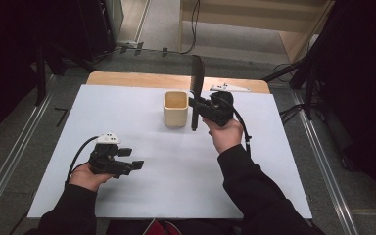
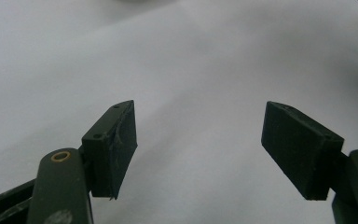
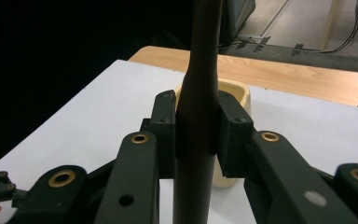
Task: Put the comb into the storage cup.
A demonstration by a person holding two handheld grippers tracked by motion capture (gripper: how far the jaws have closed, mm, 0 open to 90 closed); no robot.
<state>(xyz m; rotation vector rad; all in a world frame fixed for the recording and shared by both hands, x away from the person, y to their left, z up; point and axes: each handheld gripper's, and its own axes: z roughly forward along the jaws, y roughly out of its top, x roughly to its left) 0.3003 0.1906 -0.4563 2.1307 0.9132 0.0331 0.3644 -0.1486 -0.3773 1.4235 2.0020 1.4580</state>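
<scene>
Right gripper (image 1: 196, 105): clamped on a long black utensil (image 1: 196, 81), gripped partway along its handle. In the right gripper view both pads (image 3: 164, 135) are seen pressed flat against the dark shaft (image 3: 196, 140), one on each side, with no gap. The utensil is held upright, almost vertical; its broader upper end rises above the gripper toward the far edge of the table, and its lower end hangs below the jaws, just beside the cup. Whether the lower tip touches the white sheet cannot be told.

Cream cup (image 1: 175, 108): stands upright on the white sheet (image 1: 142, 196), in the far middle part of the table, just left of the held utensil in the high view. In the right gripper view its rim (image 3: 235, 91) is seen directly behind the clamped shaft. The cup is open at the top; nothing is seen inside it.

Left gripper (image 1: 136, 158): held low over the near left part of the sheet, well apart from the cup and the utensil. Its jaws stand wide apart and nothing is between them; in the left gripper view bare white sheet (image 2: 196, 140) is seen between the two pads (image 2: 121, 144).

A strip of wooden tabletop (image 1: 127, 79) is left uncovered along the far edge of the sheet.
</scene>
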